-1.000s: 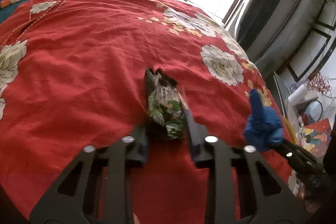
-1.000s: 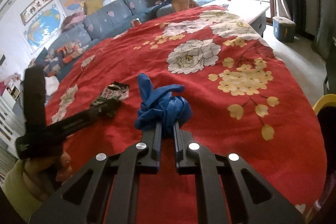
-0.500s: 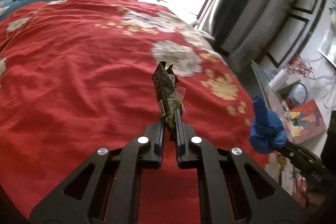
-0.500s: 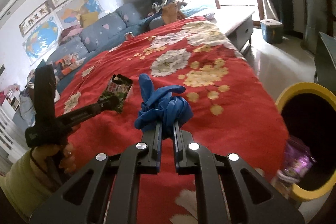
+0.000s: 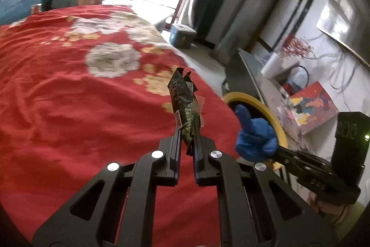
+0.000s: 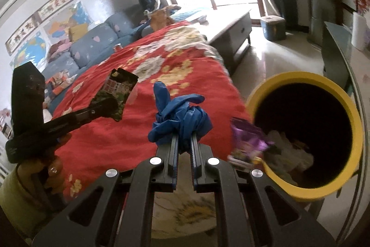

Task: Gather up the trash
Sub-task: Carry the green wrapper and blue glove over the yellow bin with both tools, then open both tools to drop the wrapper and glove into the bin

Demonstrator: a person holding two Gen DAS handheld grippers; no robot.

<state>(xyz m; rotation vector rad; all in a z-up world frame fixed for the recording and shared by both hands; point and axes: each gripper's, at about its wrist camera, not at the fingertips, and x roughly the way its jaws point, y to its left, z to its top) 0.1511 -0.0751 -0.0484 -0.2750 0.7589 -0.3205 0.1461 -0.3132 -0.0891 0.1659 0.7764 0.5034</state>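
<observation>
The left hand-held gripper (image 5: 186, 142) has its fingers pressed together on the lower end of a dark green snack wrapper (image 5: 185, 105), which stands up nearly vertical from the grip, clear of the red floral cloth (image 5: 69, 108) beneath it; in the right wrist view the same left hand-held gripper (image 6: 108, 108) shows from the side, with the wrapper (image 6: 118, 89) lifted off the cloth (image 6: 129, 131) and held above its right-hand part; the right hand-held gripper (image 6: 183, 145) pinches a crumpled blue glove (image 6: 180, 117), one glove finger pointing straight up, and the bundle hangs over the near right edge of the cloth-covered surface; from the left wrist view the right hand-held gripper (image 5: 276, 151) carries the glove (image 5: 253, 133) in front of the rim of a yellow trash bin (image 5: 281, 129), though the view does not settle whether the glove is over the opening or just short of it; the bin (image 6: 342, 94) stands on the floor just beside the right edge of the cloth, its dark inside holding pale crumpled paper (image 6: 289, 149); a purple wrapper (image 6: 249, 138) sits at the bin's near rim, blurred, so whether it rests on the rim or hangs there is hard to say; a blue sofa (image 6: 92, 45) lies beyond the far edge of the cloth.
</observation>
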